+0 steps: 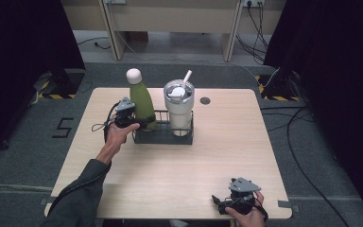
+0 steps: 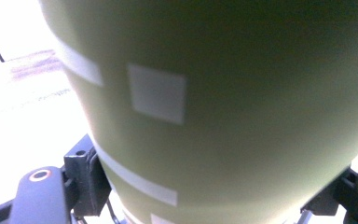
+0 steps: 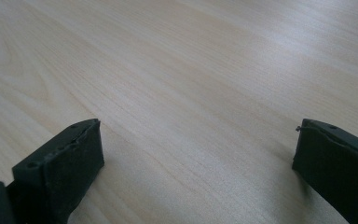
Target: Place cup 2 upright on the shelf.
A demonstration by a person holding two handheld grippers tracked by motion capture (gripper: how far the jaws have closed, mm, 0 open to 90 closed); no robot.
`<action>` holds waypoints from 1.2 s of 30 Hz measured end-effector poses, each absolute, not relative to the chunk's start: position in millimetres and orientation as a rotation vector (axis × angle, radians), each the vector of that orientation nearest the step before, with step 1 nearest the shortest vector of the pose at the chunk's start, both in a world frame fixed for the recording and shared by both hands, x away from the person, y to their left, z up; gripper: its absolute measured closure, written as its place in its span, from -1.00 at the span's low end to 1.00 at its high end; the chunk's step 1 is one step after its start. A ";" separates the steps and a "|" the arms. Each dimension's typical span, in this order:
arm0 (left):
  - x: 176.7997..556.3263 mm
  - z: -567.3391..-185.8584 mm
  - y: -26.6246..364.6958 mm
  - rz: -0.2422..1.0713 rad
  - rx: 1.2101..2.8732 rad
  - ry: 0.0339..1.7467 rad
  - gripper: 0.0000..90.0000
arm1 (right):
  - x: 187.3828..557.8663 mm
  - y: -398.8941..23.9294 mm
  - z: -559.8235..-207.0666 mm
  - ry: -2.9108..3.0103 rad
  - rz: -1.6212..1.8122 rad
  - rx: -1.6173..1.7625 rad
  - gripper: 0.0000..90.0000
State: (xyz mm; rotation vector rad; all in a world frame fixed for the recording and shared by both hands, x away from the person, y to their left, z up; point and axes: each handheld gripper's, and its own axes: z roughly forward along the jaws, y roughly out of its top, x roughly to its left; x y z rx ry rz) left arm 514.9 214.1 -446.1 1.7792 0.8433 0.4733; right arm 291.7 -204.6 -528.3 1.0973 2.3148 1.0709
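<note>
A green bottle (image 1: 142, 101) with a white cap stands in the left end of a black wire rack (image 1: 163, 138) on the wooden table (image 1: 179, 165). My left gripper (image 1: 137, 120) comes in from the left and is shut on the bottle's lower body. In the left gripper view the green bottle (image 2: 223, 107) with its white squares sits between the two jaws of the left gripper (image 2: 214, 186). My right gripper (image 1: 218, 202) rests low near the table's front right edge. In the right gripper view the right gripper (image 3: 196, 163) stands open over bare wood.
A white tumbler (image 1: 178, 111) with a lid and straw fills the rack's right end, close beside the bottle. A small round grommet (image 1: 205, 100) sits behind it. Cables (image 1: 302, 156) run over the floor to the right of the table.
</note>
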 end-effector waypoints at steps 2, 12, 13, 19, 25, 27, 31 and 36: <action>515.4 -447.7 213.5 0.475 1.783 0.847 -0.55 | 291.7 -204.6 -528.3 2.315 1.071 1.097 -0.96; 517.0 -450.9 211.3 0.475 1.799 0.839 -0.55 | 291.6 -204.5 -528.3 2.315 1.070 1.098 -0.96; 516.8 -451.0 210.9 0.477 1.801 0.838 -0.55 | 291.6 -204.5 -528.4 2.315 1.070 1.096 -0.96; 514.6 -452.0 206.5 0.510 1.818 0.818 -0.56 | 291.6 -204.5 -528.4 2.314 1.069 1.095 -0.96; 514.6 -452.5 207.6 0.504 1.806 0.826 -0.57 | 291.5 -204.3 -528.6 2.314 1.069 1.096 -0.97; 514.3 -453.0 206.9 0.508 1.804 0.824 -0.57 | 291.5 -204.3 -528.6 2.313 1.069 1.096 -0.97; 513.8 -452.6 205.9 0.515 1.797 0.819 -0.59 | 291.4 -204.3 -528.5 2.314 1.069 1.096 -0.97; 513.9 -447.9 207.6 0.521 1.797 0.809 -0.67 | 291.4 -204.3 -528.5 2.314 1.069 1.096 -0.97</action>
